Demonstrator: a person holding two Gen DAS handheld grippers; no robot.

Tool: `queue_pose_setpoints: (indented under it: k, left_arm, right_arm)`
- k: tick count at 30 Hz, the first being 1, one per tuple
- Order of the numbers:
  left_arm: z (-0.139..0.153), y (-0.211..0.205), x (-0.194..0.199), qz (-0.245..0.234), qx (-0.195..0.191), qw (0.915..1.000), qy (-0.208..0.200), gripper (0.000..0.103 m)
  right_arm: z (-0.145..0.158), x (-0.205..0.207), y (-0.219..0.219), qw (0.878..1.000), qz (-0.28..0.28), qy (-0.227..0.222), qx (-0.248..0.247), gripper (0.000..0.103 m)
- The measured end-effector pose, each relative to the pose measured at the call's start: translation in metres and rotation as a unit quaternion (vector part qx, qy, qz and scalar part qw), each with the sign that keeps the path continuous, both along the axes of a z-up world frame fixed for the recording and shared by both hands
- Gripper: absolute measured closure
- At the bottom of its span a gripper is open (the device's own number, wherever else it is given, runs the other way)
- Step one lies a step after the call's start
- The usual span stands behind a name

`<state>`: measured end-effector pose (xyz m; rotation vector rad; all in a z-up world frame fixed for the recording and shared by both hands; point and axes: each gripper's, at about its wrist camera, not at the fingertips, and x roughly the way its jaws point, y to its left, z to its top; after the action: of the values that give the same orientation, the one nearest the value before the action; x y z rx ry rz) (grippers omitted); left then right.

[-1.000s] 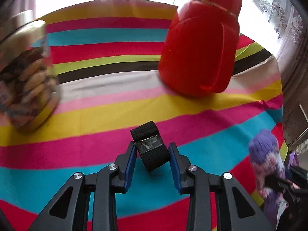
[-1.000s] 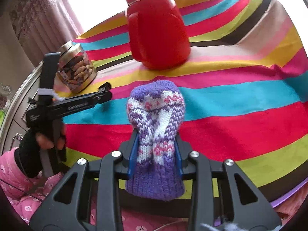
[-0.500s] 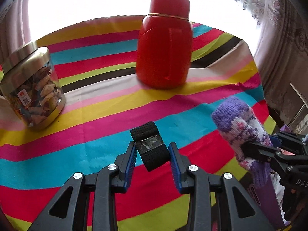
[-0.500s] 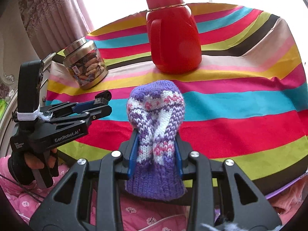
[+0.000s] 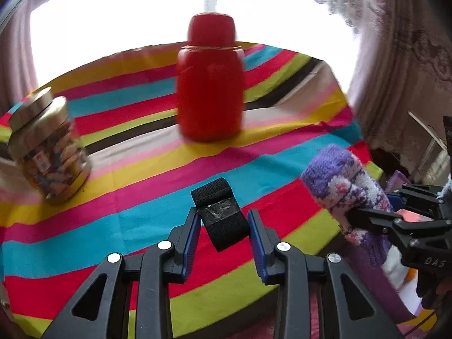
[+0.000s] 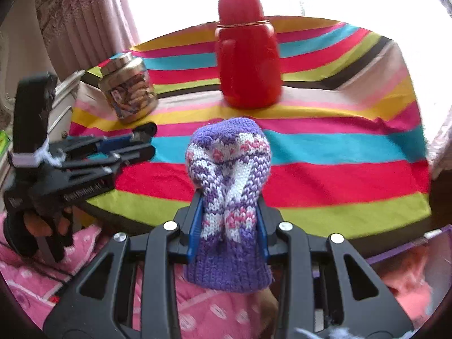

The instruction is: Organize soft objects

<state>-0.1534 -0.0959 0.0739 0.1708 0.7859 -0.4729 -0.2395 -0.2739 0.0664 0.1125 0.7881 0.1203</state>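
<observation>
Two soft things are in my grip. My left gripper [image 5: 224,223] is clamped on a black elastic strap [image 5: 221,213], a flat woven loop with a patch of shiny tape across its middle, tilted between the blue pads above the near edge of the striped tablecloth [image 5: 135,220]. My right gripper [image 6: 228,220] is clamped on a knitted mitten [image 6: 228,180], purple with white and pink pattern and a ribbed purple cuff, pinched narrow at its middle and held upright over the cloth's near edge. On the cloth, at far left, stands a glass jar of snacks [image 5: 48,152] with a metal lid. A red lidded jug [image 5: 210,84] stands upright near the middle, well beyond both grippers. Nothing lies between them and the open stripes in front.
</observation>
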Motion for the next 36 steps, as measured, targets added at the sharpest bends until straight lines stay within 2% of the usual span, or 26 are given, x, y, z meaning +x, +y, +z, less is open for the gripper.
queue_pose_setpoints:
  k: [3,5,9,15,17,18,19,21,25,27,30,32,34,36]
  left_arm:
    - [0.007,-0.028,-0.009,-0.057,0.001,0.9982,0.016,0.068]
    - [0.012,-0.054,-0.019,-0.106,0.001,0.9940,0.025,0.068]
    - [0.020,-0.114,-0.041,-0.197,0.002,0.9789,0.054,0.068]
    - [0.023,-0.196,-0.076,-0.278,0.021,0.9555,0.097,0.066]
    - [0.023,-0.216,-0.085,-0.288,0.018,0.9514,0.107,0.065]
    - [0.021,-0.227,-0.090,-0.291,0.021,0.9500,0.111,0.064]
    - [0.018,-0.236,-0.092,-0.288,0.027,0.9503,0.114,0.061]
    - [0.011,-0.249,-0.096,-0.274,0.049,0.9543,0.107,0.038]
    - [0.013,-0.247,-0.107,-0.267,0.065,0.9596,0.060,0.031]
    - [0.016,-0.247,-0.108,-0.258,0.070,0.9619,0.056,0.020]
    - [0.022,-0.247,-0.110,-0.225,0.104,0.9684,0.026,0.019]
    - [0.026,-0.242,-0.109,-0.208,0.117,0.9709,0.018,0.019]
    - [0.029,-0.236,-0.107,-0.195,0.115,0.9738,0.023,0.019]
    - [0.028,-0.235,-0.103,-0.197,0.111,0.9727,0.052,0.019]
  right_arm:
    - [0.003,-0.025,-0.023,0.999,-0.040,0.016,-0.020,0.066]
    - [0.005,-0.045,-0.043,0.996,-0.080,0.027,-0.026,0.066]
    - [0.011,-0.089,-0.085,0.985,-0.161,0.045,-0.039,0.066]
    - [0.016,-0.134,-0.132,0.964,-0.255,0.067,-0.037,0.063]
    - [0.014,-0.143,-0.146,0.954,-0.289,0.070,-0.046,0.054]
    - [0.012,-0.147,-0.155,0.947,-0.308,0.075,-0.048,0.043]
    - [0.010,-0.151,-0.161,0.943,-0.318,0.080,-0.047,0.034]
    - [0.009,-0.156,-0.169,0.939,-0.332,0.081,-0.042,0.032]
    - [0.001,-0.167,-0.179,0.933,-0.347,0.089,-0.033,0.029]
    - [-0.006,-0.171,-0.186,0.926,-0.362,0.103,-0.013,0.028]
    - [-0.016,-0.175,-0.195,0.917,-0.374,0.137,0.018,0.028]
    - [-0.018,-0.180,-0.194,0.915,-0.373,0.149,0.020,0.028]
    - [-0.014,-0.187,-0.187,0.915,-0.374,0.151,0.010,0.028]
    - [-0.008,-0.191,-0.185,0.916,-0.372,0.147,0.003,0.028]
